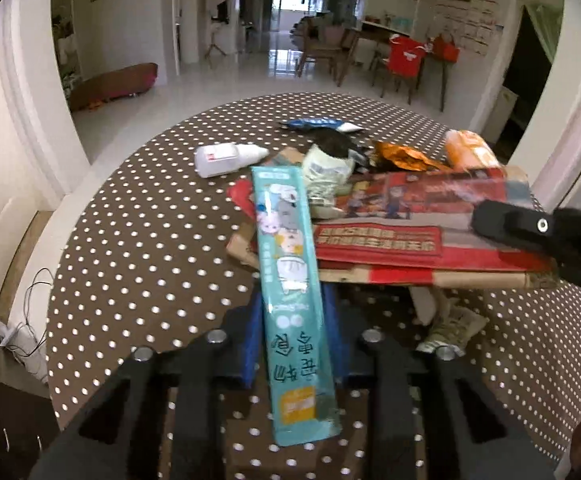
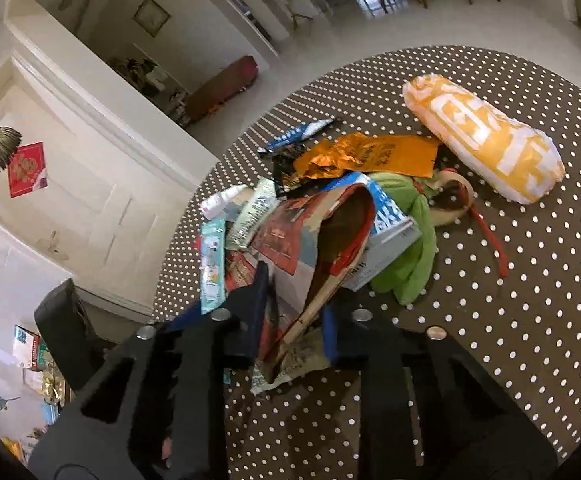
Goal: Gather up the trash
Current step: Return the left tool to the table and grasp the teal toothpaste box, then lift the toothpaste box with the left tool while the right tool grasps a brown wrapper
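Pick-up step. Left gripper (image 1: 292, 344) clamps the teal toothpaste box (image 1: 288, 280); right gripper (image 2: 296, 320) is clenched on the red printed paper bag (image 2: 322, 240), both at the near edge of the trash pile on the polka-dot table (image 1: 138, 216). Next, I'd judge: lift both clear w/o dragging the rest.

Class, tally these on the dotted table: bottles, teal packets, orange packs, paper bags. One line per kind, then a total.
Bottles: 1, white bottle
Teal packets: 1, teal packet
Orange packs: 2, foil wrapper, pouch
Paper bags: 1, red bag
Total: 5
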The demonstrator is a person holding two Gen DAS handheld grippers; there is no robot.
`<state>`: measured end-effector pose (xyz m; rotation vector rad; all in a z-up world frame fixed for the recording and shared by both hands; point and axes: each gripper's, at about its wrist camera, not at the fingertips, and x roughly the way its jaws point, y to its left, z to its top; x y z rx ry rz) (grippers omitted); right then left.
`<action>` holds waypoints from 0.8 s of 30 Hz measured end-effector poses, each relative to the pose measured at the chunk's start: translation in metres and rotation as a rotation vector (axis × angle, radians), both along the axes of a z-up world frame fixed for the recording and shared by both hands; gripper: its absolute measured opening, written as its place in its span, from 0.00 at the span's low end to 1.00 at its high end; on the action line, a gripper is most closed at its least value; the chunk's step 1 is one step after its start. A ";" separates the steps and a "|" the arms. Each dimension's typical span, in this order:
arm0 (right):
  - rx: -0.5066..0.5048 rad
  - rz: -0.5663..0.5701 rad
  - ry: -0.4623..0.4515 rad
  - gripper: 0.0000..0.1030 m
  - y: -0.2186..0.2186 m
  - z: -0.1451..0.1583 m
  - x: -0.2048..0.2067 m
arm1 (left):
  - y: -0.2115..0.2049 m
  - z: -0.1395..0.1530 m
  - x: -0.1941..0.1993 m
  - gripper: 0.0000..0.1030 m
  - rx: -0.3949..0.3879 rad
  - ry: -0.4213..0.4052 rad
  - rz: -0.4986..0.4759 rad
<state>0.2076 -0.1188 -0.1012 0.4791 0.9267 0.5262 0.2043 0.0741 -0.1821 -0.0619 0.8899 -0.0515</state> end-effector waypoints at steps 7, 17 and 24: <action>-0.006 0.002 -0.096 0.09 -0.023 0.027 -0.022 | -0.009 0.007 -0.022 0.25 -0.043 -0.050 -0.006; -0.069 -0.053 -0.243 0.07 -0.075 0.064 -0.056 | -0.035 0.044 -0.052 0.25 -0.061 -0.158 -0.019; -0.170 -0.047 -0.300 0.07 -0.078 0.071 -0.065 | -0.059 0.054 -0.049 0.18 -0.077 -0.192 -0.059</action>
